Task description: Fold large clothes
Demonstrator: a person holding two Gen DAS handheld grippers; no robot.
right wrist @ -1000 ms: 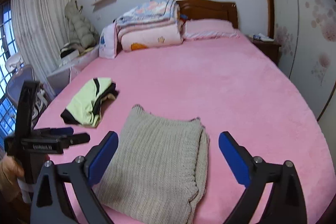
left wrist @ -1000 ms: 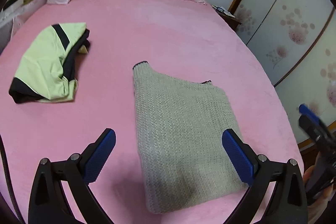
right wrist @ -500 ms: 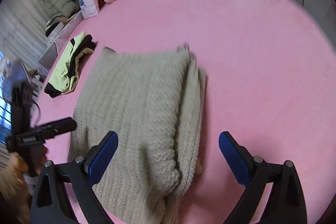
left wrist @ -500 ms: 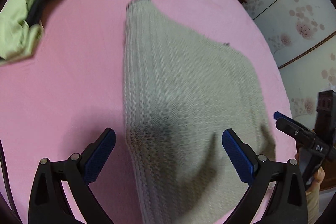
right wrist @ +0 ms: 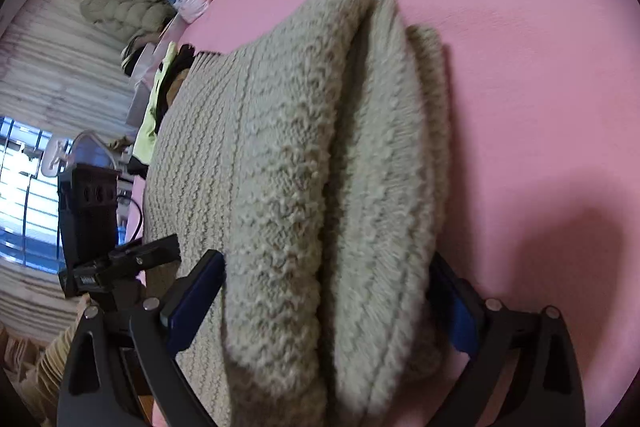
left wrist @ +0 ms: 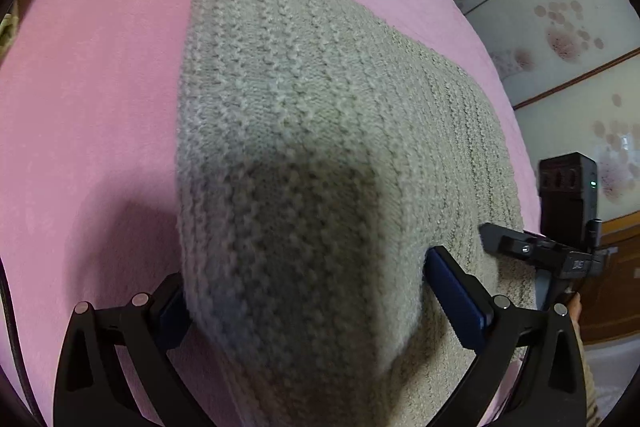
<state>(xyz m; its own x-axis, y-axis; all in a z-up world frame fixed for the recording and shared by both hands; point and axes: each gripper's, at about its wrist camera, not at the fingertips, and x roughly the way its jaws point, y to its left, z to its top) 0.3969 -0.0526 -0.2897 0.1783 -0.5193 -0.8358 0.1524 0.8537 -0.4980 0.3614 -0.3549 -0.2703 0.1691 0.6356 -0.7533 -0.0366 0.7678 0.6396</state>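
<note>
Seemingly unclosed, both grippers' wide-spread fingers [left wrist: 454, 301] straddling grey sweater [left wrist: 304, 115] edges

Soft, even daylight is filling both views, with the window [right wrist: 24, 187] glowing overexposed at the left of the right wrist view. The fisheye lens is bending everything toward the dark round borders. The sweater [left wrist: 304, 155] is going soft and smeared close to the lens in both views, while its farther knit is staying sharp. A dim shadow is lying across the sweater's near part, and another is darkening the pink bed [right wrist: 560, 131] at lower right. No glare is showing.
</note>
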